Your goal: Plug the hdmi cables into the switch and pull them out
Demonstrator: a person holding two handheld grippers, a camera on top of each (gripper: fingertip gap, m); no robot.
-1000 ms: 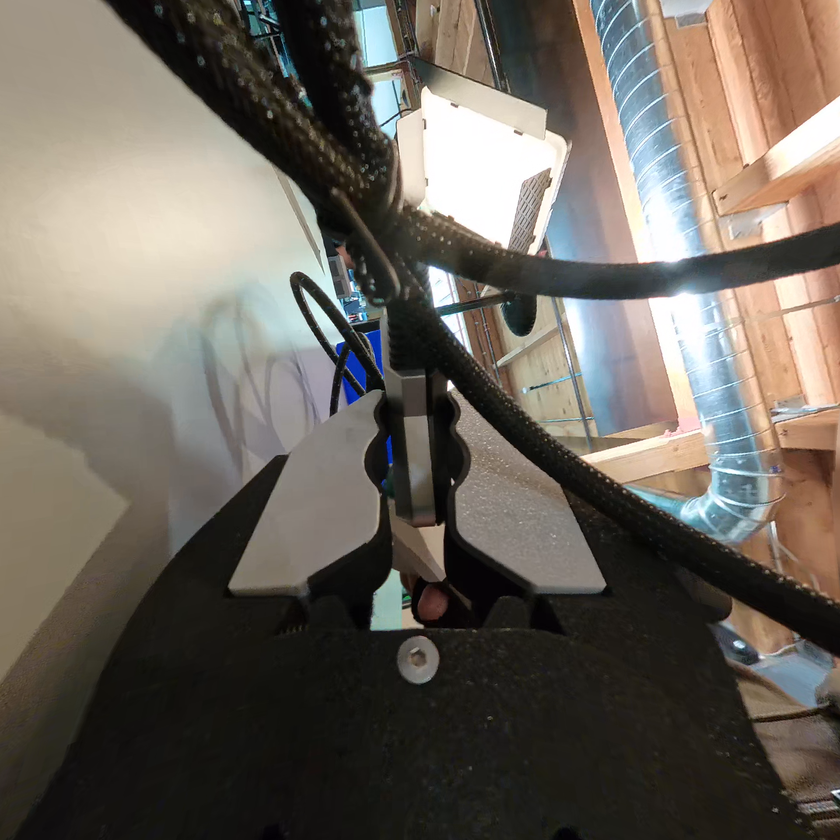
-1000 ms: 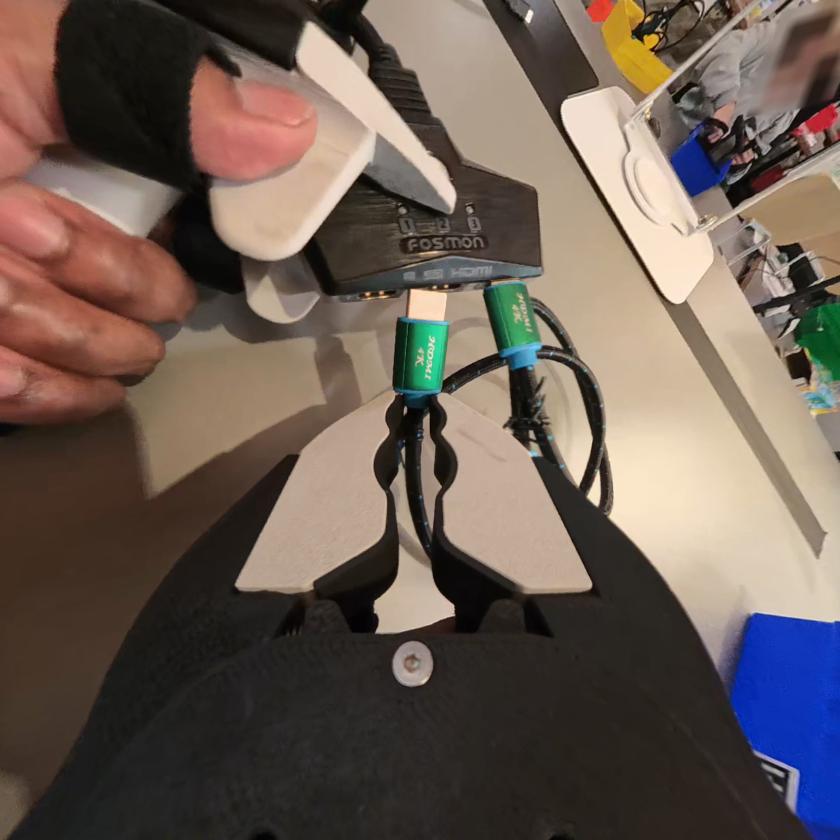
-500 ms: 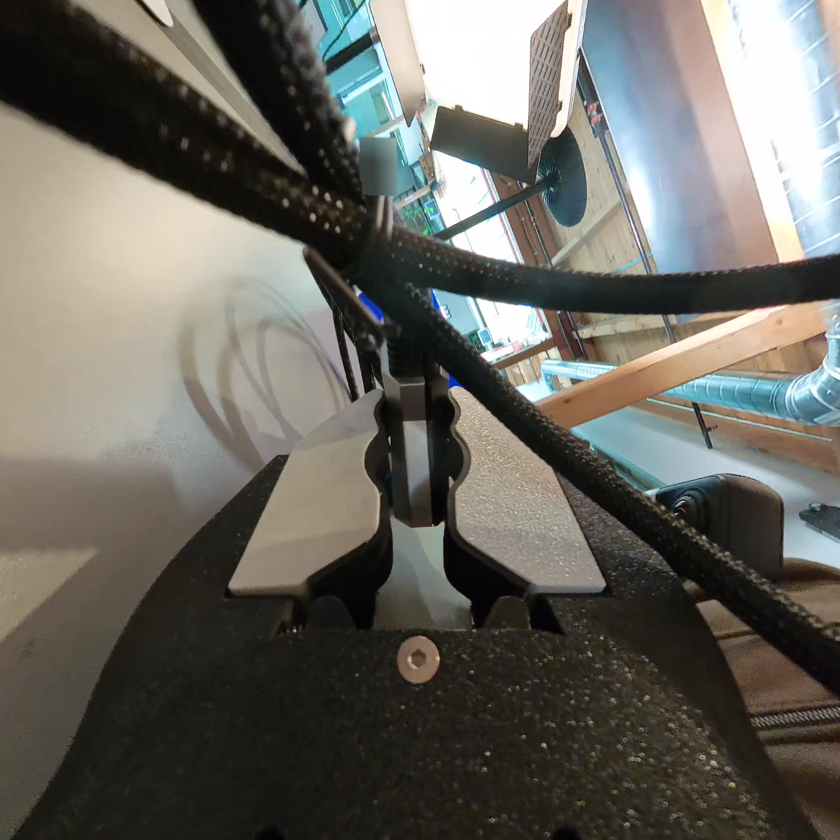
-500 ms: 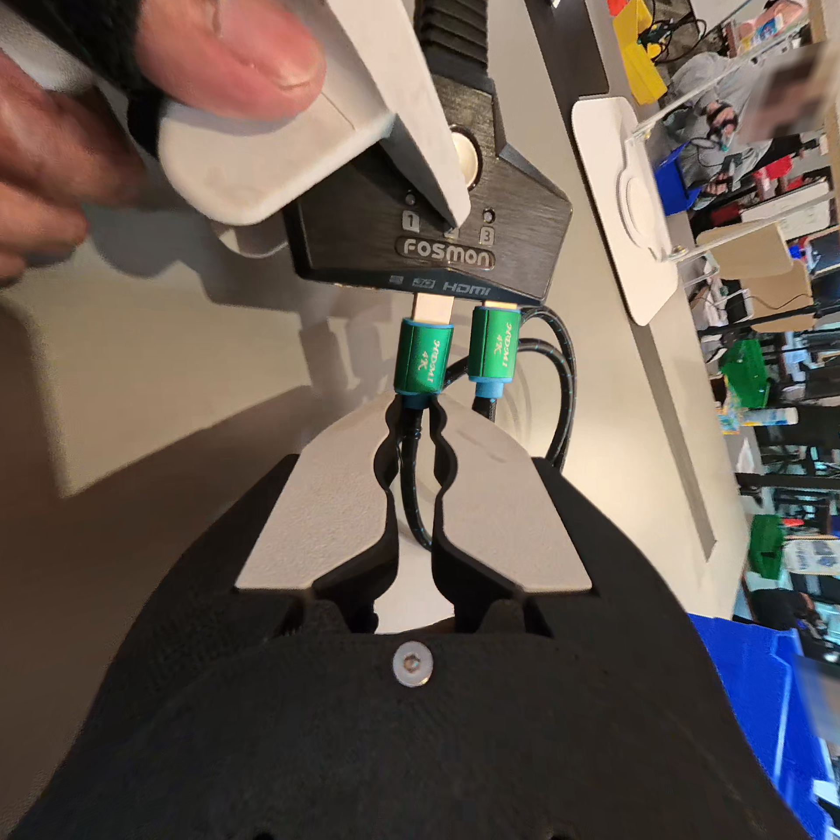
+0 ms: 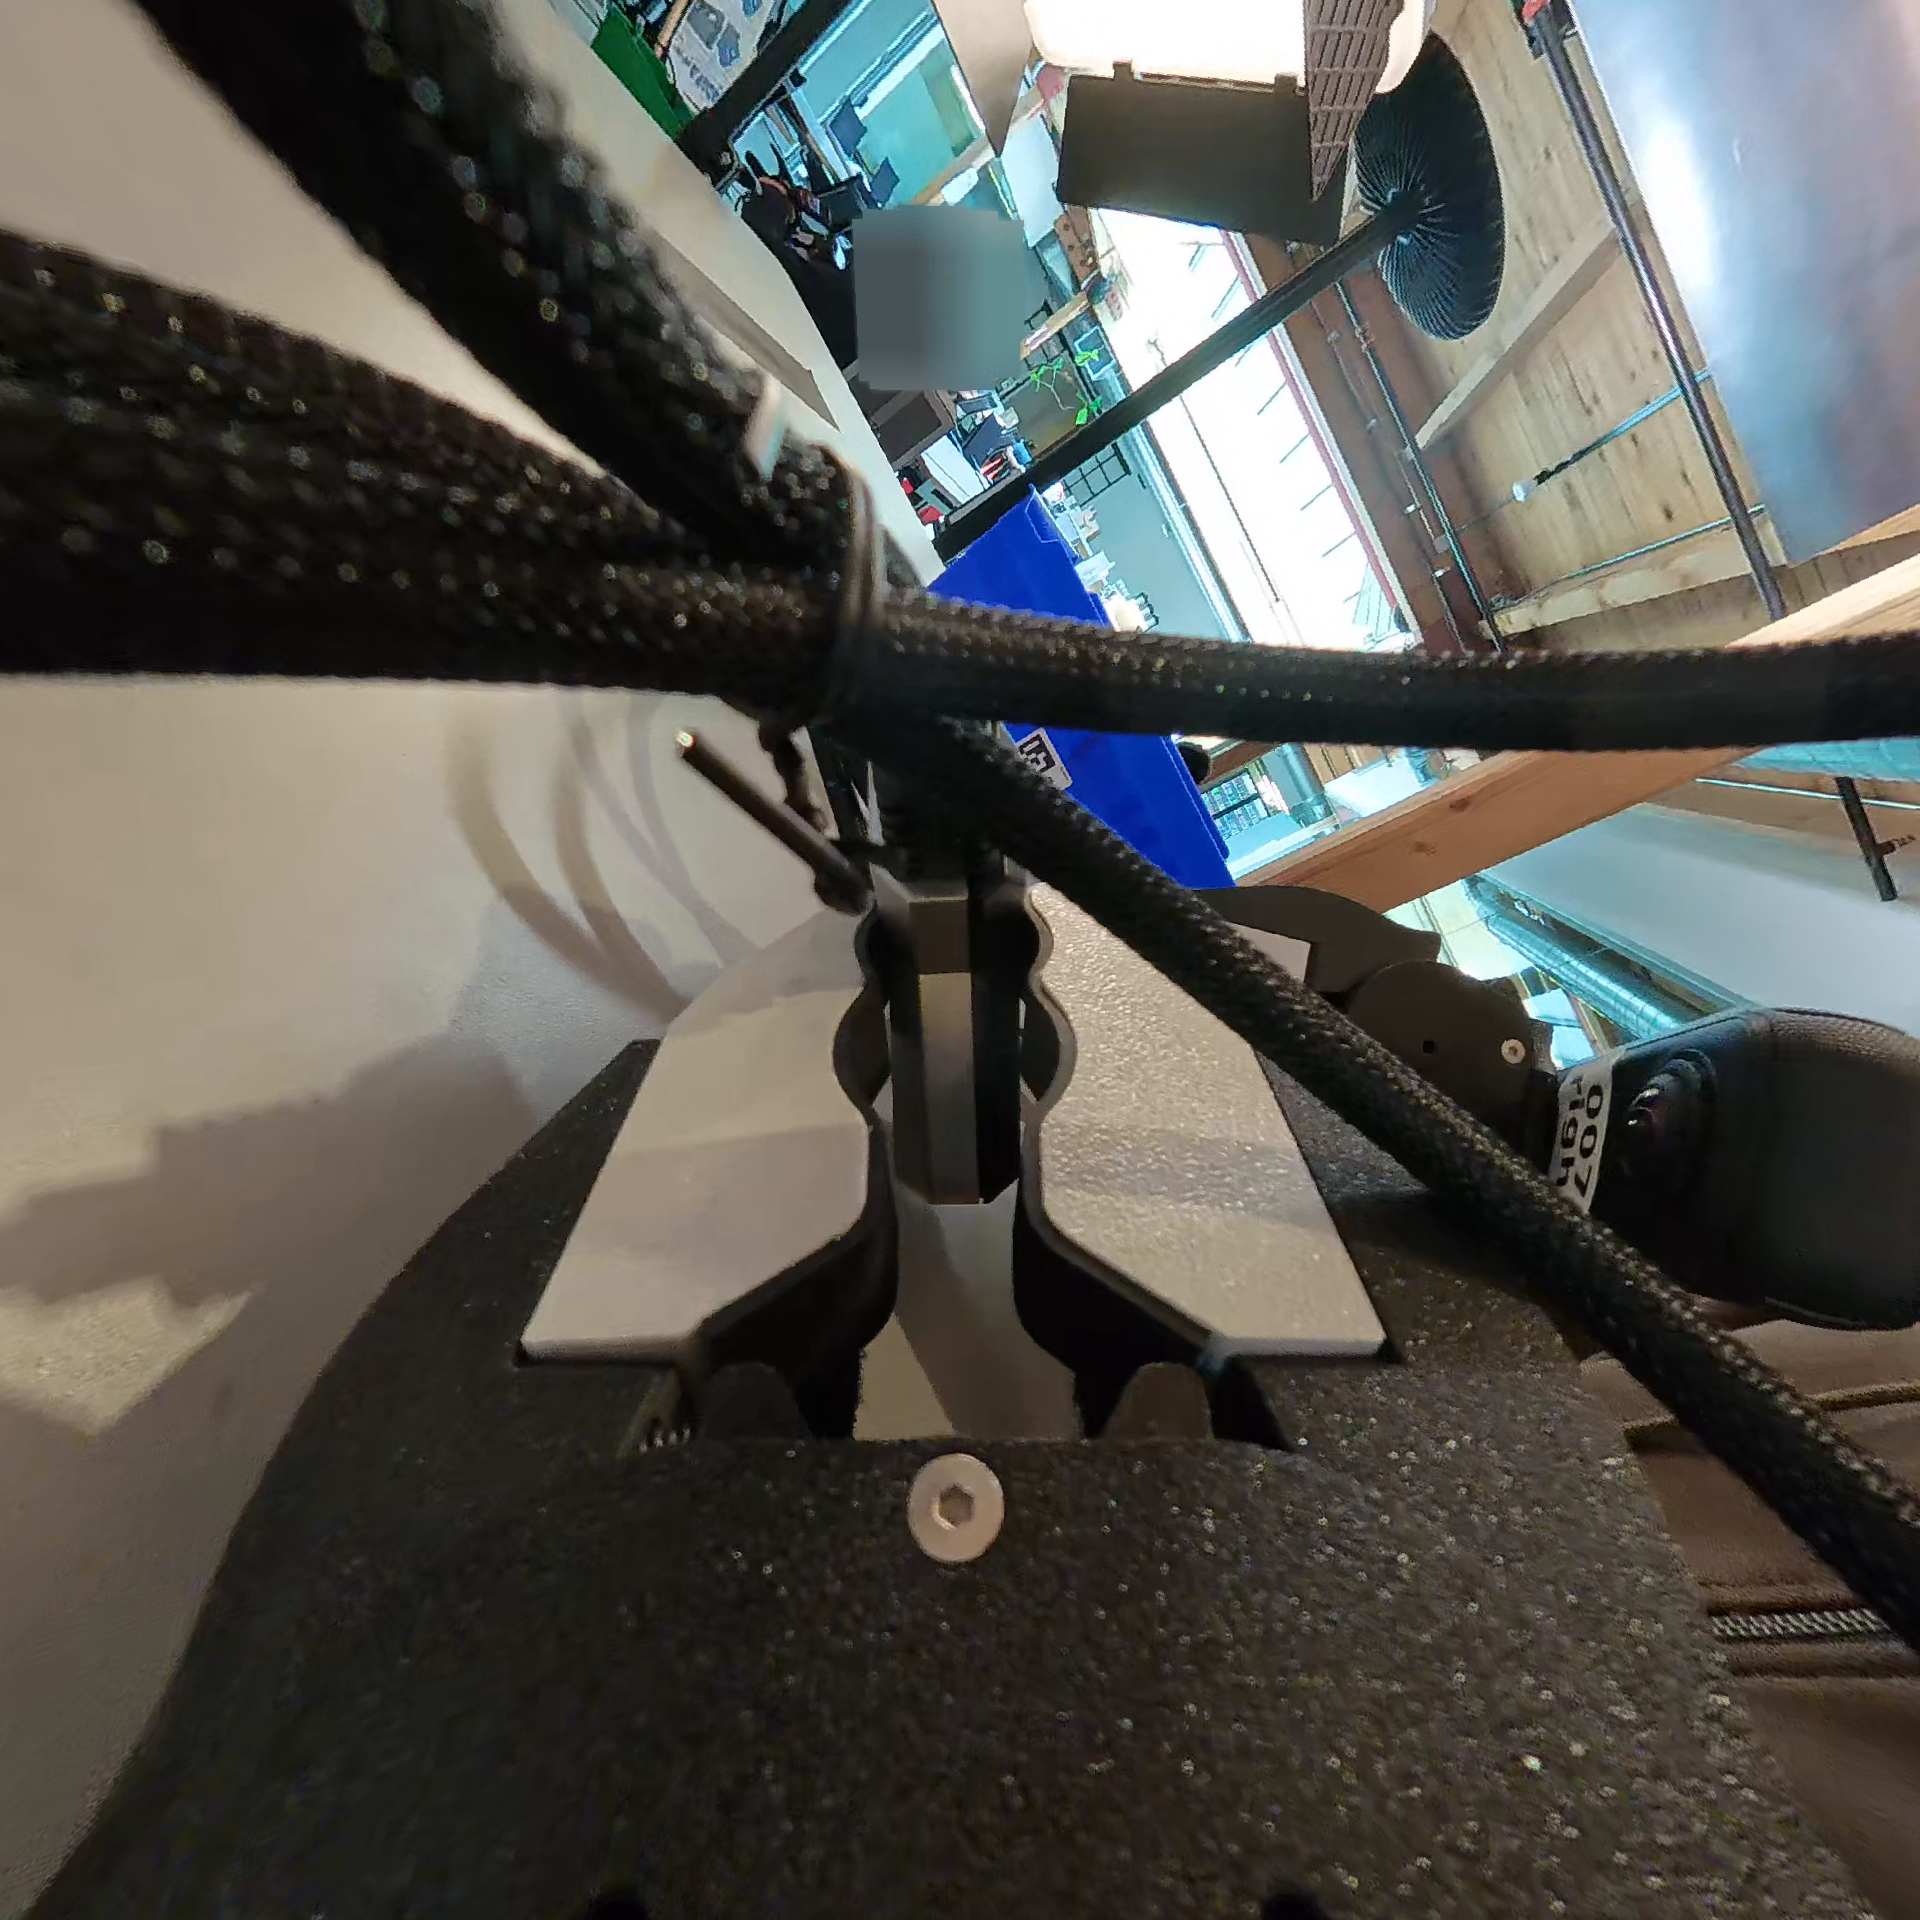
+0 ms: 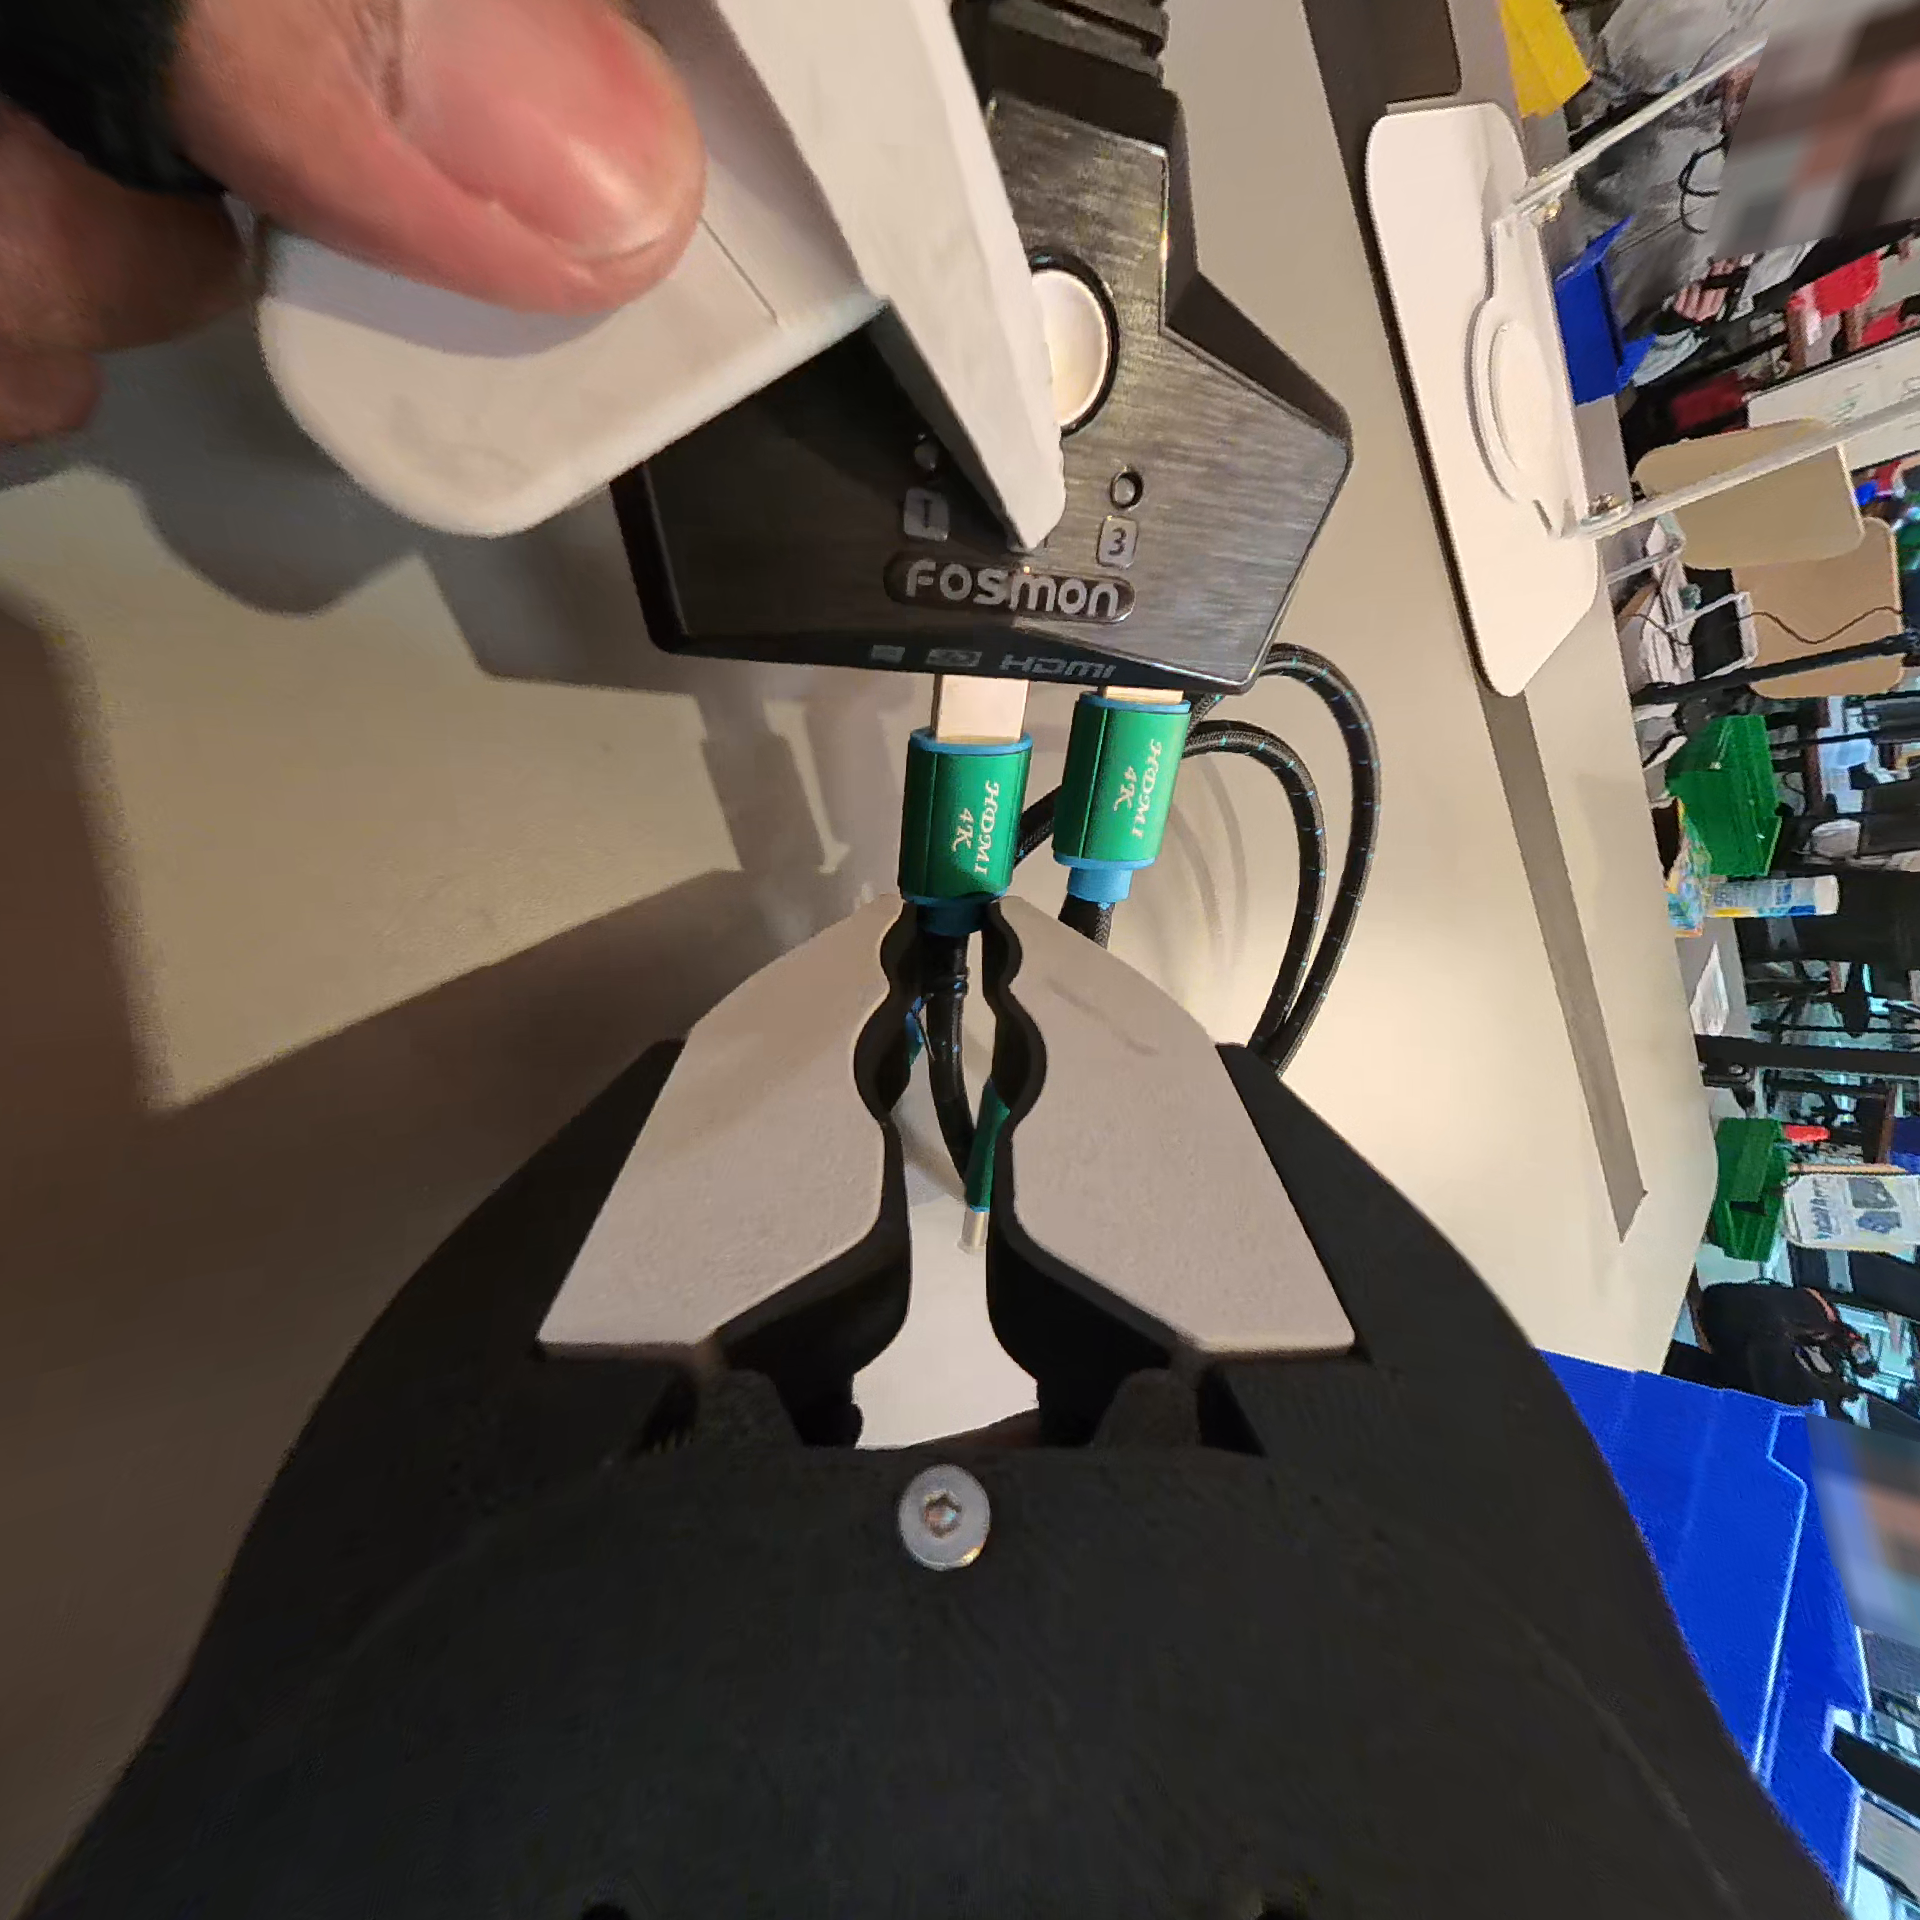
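Observation:
In the right wrist view my right gripper (image 6: 951, 920) is shut on the black braided cable just behind a green plug (image 6: 961, 821). The plug's metal tip sits partly in the middle port of a black switch box (image 6: 1174, 520). A second green plug (image 6: 1120, 795) sits in the port to its right. The left gripper's white fingers (image 6: 883, 260) clamp the box from above, with a thumb (image 6: 447, 135) on them. In the left wrist view my left gripper (image 5: 951, 920) is shut on that box (image 5: 940, 1081), seen edge-on as a dark slab.
Thick black braided cables (image 5: 1351, 675) cross the left wrist view. A loose green plug end (image 6: 987, 1153) hangs between my right fingers. A white flat stand with a clear panel (image 6: 1486, 364) lies on the beige table (image 6: 416, 831). A blue bin (image 6: 1714, 1558) stands at the right. The tips of one gripper are about 6 cm away from the tips of the other. Both grippers' tips are roughly 35 cm from the clear panel (image 6: 1486, 364).
Both views have tilted and the box and plug have drawn closer to the right camera. Both grasps have held. The plug's metal tip still shows outside the port.

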